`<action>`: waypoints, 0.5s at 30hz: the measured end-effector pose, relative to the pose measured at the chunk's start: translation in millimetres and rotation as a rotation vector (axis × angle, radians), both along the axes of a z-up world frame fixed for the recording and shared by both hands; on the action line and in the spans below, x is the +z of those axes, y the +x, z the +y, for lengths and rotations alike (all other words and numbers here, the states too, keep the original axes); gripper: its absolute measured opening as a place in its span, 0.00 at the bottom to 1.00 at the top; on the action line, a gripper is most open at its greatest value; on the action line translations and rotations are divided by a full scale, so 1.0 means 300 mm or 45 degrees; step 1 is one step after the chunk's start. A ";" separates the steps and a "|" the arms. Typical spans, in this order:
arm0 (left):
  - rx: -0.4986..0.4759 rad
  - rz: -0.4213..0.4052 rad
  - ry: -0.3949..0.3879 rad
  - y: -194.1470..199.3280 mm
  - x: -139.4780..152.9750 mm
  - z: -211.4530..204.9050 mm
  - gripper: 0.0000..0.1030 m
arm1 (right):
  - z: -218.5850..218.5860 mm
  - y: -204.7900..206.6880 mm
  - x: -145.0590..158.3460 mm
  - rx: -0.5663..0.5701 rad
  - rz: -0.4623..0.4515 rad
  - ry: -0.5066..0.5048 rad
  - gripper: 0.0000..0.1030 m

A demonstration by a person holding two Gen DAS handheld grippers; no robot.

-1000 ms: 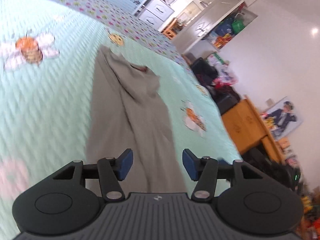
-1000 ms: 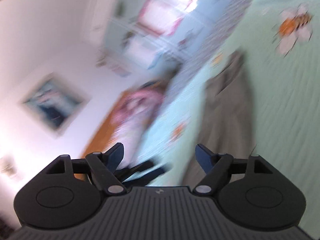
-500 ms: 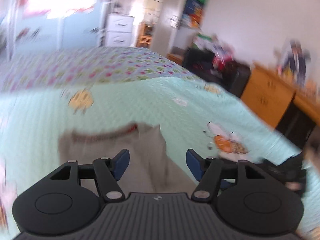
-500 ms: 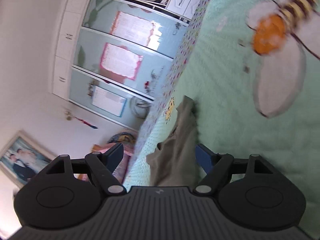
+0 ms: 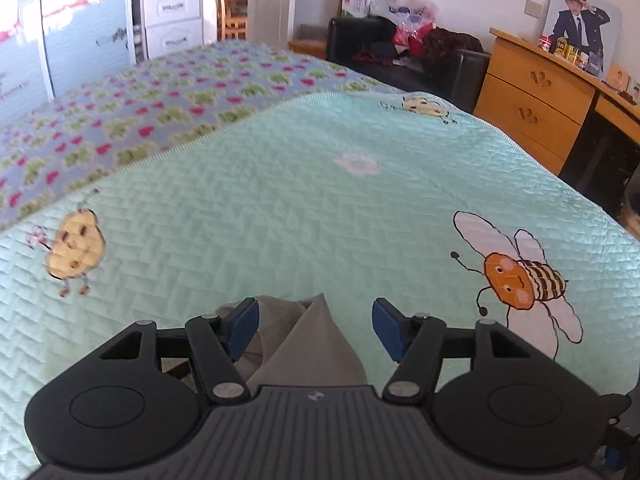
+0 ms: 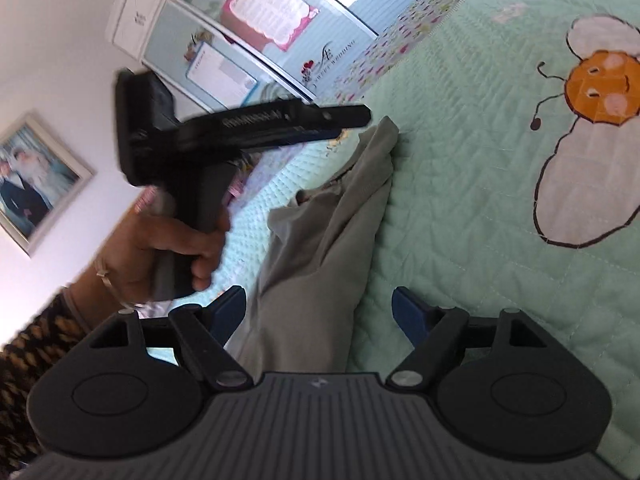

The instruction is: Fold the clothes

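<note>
A grey-olive garment (image 5: 312, 354) lies bunched in a long strip on the mint quilt (image 5: 320, 208). My left gripper (image 5: 315, 326) is open, and the garment's pointed end lies between its blue pads (image 5: 240, 326) without being pressed. In the right wrist view the same garment (image 6: 332, 232) stretches away from my right gripper (image 6: 320, 310). That gripper's jaws are opening, with the near end of the cloth between them and not gripped. The left gripper (image 6: 352, 120), held by a hand (image 6: 180, 240), hovers over the garment's far end.
The quilt bears bee prints (image 5: 520, 276) and overlaps a flowered blanket (image 5: 140, 120). A wooden dresser (image 5: 536, 100) and a black sofa with piled items (image 5: 400, 56) stand past the bed's right edge. Glass wardrobe doors (image 6: 280, 24) line the far wall.
The left wrist view has swung round from looking along the garment to looking across the bed. The right gripper has dropped close to the cloth. The left gripper and its hand have come into its view.
</note>
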State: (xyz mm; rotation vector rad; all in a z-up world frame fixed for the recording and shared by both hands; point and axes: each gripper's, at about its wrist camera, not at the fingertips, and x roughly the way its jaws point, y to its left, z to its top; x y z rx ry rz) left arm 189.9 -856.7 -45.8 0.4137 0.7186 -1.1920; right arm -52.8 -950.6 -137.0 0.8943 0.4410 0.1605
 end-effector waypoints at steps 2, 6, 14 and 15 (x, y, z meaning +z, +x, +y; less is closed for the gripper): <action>-0.009 0.020 0.005 0.007 -0.015 -0.017 0.53 | -0.009 -0.006 -0.006 0.000 -0.022 0.030 0.78; -0.053 -0.022 0.089 -0.018 -0.045 -0.045 0.44 | -0.022 0.008 0.004 0.001 -0.033 0.049 0.78; -0.066 -0.089 0.103 -0.042 -0.042 -0.065 0.03 | -0.002 0.006 0.027 0.008 -0.009 -0.013 0.80; -0.047 -0.110 0.070 -0.043 -0.030 -0.062 0.03 | -0.003 0.006 0.027 0.008 -0.009 -0.011 0.80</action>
